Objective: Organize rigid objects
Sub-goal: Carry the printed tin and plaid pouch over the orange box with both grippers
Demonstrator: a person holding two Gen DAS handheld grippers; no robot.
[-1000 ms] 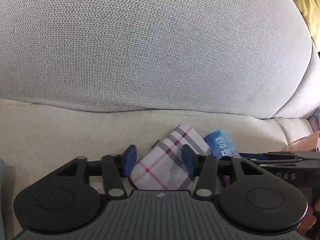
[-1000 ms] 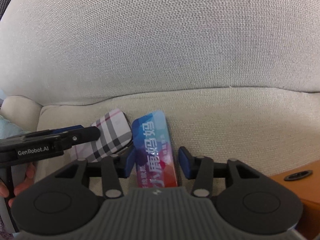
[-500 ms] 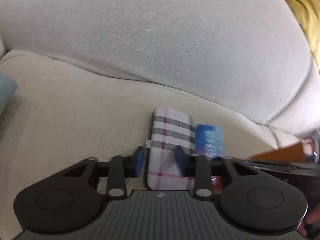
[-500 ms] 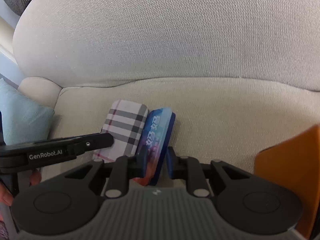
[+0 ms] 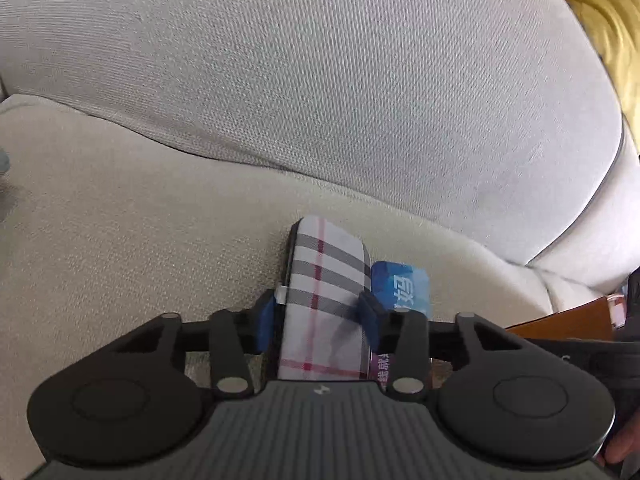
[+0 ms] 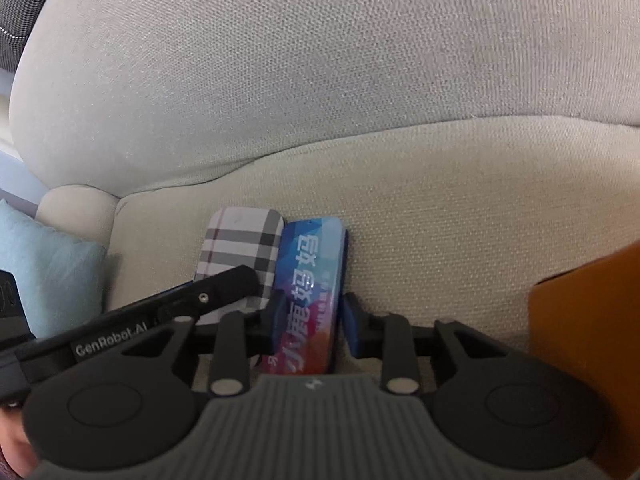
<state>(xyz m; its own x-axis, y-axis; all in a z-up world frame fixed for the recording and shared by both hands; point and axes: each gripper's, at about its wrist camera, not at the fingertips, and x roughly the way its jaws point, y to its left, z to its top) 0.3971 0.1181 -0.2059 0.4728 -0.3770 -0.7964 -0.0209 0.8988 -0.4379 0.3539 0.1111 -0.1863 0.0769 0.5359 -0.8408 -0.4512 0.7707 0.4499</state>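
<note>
A plaid grey-and-red case [image 5: 324, 300] lies on the beige sofa seat, and my left gripper [image 5: 318, 322] is shut on its sides. It also shows in the right wrist view [image 6: 244, 248]. A blue-and-orange printed tin box [image 6: 310, 292] lies right beside it, touching it. My right gripper [image 6: 310, 326] is shut on the box, blue pads on both long sides. The box also shows in the left wrist view [image 5: 402, 286], to the right of the case. The left gripper's arm [image 6: 168, 312] crosses the near end of the case in the right wrist view.
The sofa backrest cushion [image 5: 320, 80] rises just behind both objects. A light blue pillow [image 6: 44, 276] lies at the left. An orange-brown board [image 6: 588, 352] stands at the right; it also shows in the left wrist view [image 5: 568, 320]. Yellow fabric [image 5: 608, 20] is at the far right.
Both grippers closed from open onto their objects, the left on the plaid case, the right on the box. The two objects now lie straight and side by side.
</note>
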